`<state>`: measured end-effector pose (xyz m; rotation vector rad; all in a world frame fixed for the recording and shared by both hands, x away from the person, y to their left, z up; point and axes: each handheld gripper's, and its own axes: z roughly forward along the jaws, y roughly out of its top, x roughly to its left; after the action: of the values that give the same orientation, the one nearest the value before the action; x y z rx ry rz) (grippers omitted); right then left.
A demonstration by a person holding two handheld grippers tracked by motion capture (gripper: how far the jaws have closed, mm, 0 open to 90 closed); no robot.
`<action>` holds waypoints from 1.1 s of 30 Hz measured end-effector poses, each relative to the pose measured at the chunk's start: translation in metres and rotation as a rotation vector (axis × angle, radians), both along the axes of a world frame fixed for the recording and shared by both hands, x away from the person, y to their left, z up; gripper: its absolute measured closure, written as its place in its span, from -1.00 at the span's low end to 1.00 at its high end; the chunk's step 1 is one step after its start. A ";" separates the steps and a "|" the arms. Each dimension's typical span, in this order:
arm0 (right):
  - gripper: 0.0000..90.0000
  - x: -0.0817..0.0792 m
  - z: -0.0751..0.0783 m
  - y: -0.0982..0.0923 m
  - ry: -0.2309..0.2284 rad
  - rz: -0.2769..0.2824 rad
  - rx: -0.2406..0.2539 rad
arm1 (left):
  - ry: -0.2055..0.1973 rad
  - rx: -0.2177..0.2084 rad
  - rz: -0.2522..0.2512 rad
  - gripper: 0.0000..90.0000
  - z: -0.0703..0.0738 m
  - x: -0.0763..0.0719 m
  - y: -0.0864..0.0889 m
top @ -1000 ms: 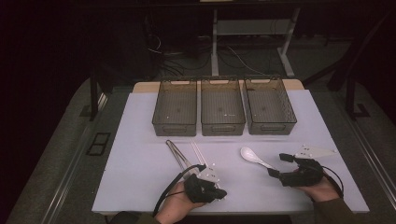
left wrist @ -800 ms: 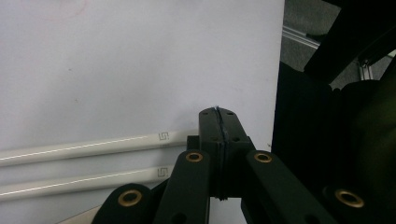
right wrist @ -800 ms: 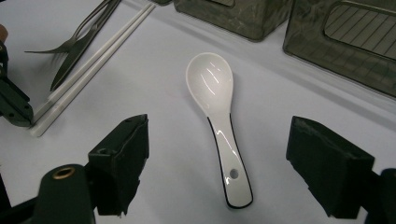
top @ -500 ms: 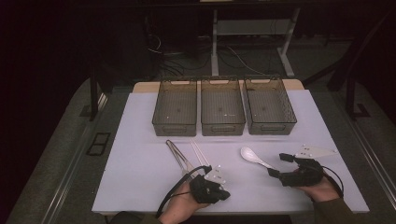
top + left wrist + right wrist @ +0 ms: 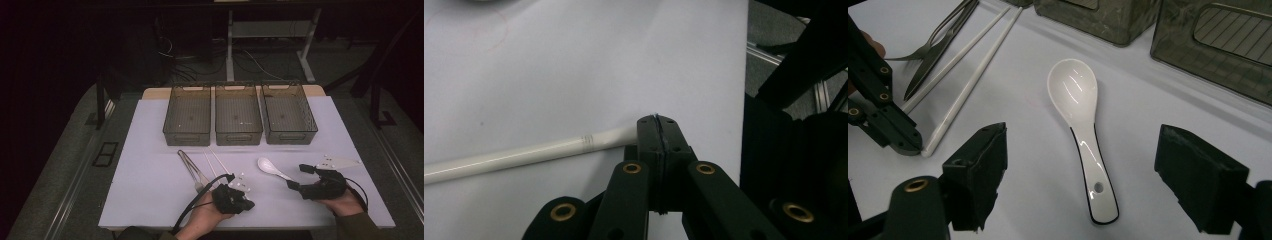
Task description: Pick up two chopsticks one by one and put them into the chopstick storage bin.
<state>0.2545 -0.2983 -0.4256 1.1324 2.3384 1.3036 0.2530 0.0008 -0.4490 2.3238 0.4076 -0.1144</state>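
A white ceramic spoon (image 5: pixel 271 169) (image 5: pixel 1079 110) lies on the white table sheet (image 5: pixel 150 180), its bowl pointing away. My right gripper (image 5: pixel 296 177) (image 5: pixel 1083 162) stands open with one jaw on each side of the spoon's handle and touches nothing. Two white chopsticks (image 5: pixel 216 162) (image 5: pixel 965 70) lie to the left, beside a metal fork and another metal utensil (image 5: pixel 189 167) (image 5: pixel 933 52). My left gripper (image 5: pixel 237 196) (image 5: pixel 657 131) (image 5: pixel 903 142) is shut, with nothing between its pads. Its tip rests against the near end of one chopstick (image 5: pixel 524 155).
Three dark wire bins (image 5: pixel 187 122) (image 5: pixel 238 120) (image 5: pixel 289 119) stand side by side at the back of the sheet. The table's near edge (image 5: pixel 744 75) runs close to my left gripper. Cables and frame legs (image 5: pixel 230 55) lie on the dark floor behind.
My left gripper has slid a little to the right, toward the chopsticks' near ends. The right gripper and the spoon have not moved.
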 end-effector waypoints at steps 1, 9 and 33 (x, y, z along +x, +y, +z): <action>-0.53 0.000 0.000 0.000 0.000 0.000 0.001 | 0.002 0.002 0.002 0.97 0.000 0.001 -0.001; -0.54 0.000 0.000 0.000 0.000 0.000 0.003 | 0.018 -0.016 0.033 0.97 -0.002 0.009 -0.011; -0.55 -0.001 0.001 0.000 0.002 0.006 0.003 | -0.025 -0.020 0.006 0.97 0.024 -0.011 0.036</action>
<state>0.2536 -0.2979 -0.4250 1.1296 2.3436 1.3092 0.2418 0.0369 -0.4250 2.3018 0.3987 -0.0862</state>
